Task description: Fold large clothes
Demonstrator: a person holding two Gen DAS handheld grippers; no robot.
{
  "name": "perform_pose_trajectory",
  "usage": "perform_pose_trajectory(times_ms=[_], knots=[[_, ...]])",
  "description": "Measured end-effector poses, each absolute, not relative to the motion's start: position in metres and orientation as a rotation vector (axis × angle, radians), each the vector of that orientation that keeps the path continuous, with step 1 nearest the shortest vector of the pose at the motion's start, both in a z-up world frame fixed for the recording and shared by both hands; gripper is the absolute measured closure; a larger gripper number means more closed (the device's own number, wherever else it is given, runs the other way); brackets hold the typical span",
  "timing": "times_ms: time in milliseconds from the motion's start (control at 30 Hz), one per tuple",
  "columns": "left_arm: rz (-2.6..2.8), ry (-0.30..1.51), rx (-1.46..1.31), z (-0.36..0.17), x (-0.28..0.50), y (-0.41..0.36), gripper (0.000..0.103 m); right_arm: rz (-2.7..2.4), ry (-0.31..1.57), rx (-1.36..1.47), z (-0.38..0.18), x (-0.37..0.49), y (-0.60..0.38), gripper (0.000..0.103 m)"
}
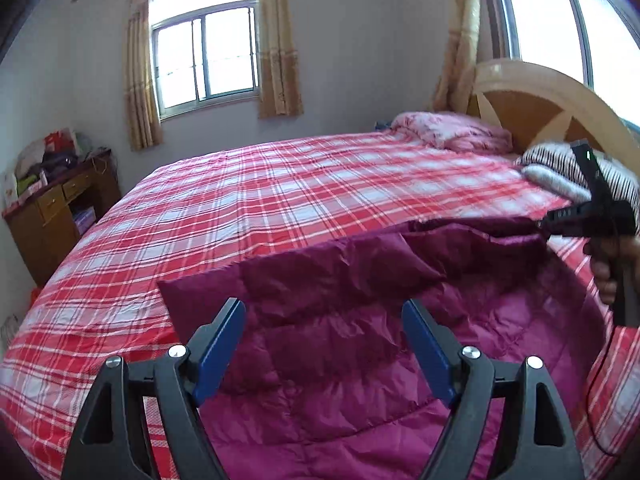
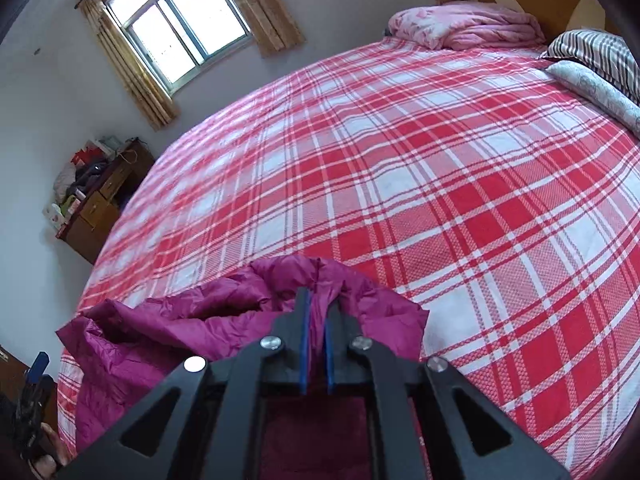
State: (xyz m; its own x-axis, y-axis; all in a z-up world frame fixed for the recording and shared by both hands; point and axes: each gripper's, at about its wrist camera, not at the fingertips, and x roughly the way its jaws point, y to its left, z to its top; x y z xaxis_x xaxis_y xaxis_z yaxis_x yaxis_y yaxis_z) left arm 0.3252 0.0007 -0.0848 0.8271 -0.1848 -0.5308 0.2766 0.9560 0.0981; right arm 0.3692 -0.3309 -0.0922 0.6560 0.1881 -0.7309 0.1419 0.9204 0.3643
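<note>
**Jacket half-folded on bed, right clamp on, left off**

Jacket (image 1: 340, 344) – magenta quilted puffer, lies on plaid bed (image 1: 248, 200) at near edge, towards headboard end. One panel is lifted and folded over the rest; top edge of that flap runs as a raised ridge across the left wrist view, from a corner at lower left up to the right hand-held gripper (image 1: 548, 226).

Right hand-held gripper (image 2: 317, 312): blue pads nearly together, thin layer of jacket fabric pinched between them – clamped on jacket edge. Prob holds that edge to carry the flap across and keep it taut so the fold lands straight. Person's hand (image 1: 608, 272) on its handle, seen at right of left wrist view.

Left hand-held gripper (image 1: 324, 316): jaws wide apart, nothing between pads, hovers over jacket near the flap's left end. Not touching fabric as far as I can tell. Reads as released, w/ that end of the flap lying on the garment while right end is up.

Orientation: jacket's long axis runs roughly parallel to near bed edge, left-right in left wrist view. Which end is collar vs hem – can't tell, bunched fabric hides it.

Bedding (image 2: 460, 26) and pillows (image 2: 592, 64) at headboard, well apart from jacket.
</note>
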Motion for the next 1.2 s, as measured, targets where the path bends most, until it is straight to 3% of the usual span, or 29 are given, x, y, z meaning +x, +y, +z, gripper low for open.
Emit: perform_pose_trajectory(times_ms=[67,100,133,300,467,633,867,1067,1200], knots=[[-0.2,0.565,0.236,-0.103,0.336,-0.013,0.022,-0.021,0.855,0.403,-0.09,0.367,-0.331,0.074],[-0.187,0.573,0.246,-0.111,0.341,-0.016,0.022,-0.041,0.835,0.392,-0.085,0.363,-0.329,0.056],[-0.182,0.586,0.241,-0.117,0.346,-0.016,0.022,-0.059,0.805,0.367,-0.079,0.357,-0.325,0.048],[-0.144,0.636,0.167,-0.125,0.36,-0.009,0.022,0.065,0.707,0.157,-0.052,0.336,-0.26,0.048],[-0.124,0.655,0.158,-0.121,0.371,-0.013,0.022,0.158,0.776,0.033,-0.079,0.359,-0.207,0.048],[-0.118,0.719,0.137,-0.129,0.385,-0.015,0.022,0.099,0.88,0.069,-0.12,0.39,-0.223,0.048],[-0.123,0.788,0.063,-0.134,0.4,-0.009,0.022,0.087,0.885,0.035,-0.12,0.395,-0.22,0.048],[-0.105,0.702,0.053,-0.103,0.411,-0.003,0.022,0.088,0.891,0.009,-0.126,0.402,-0.215,0.048],[-0.071,0.795,0.046,-0.136,0.431,-0.002,0.021,0.095,0.896,0.019,-0.13,0.405,-0.215,0.048]])
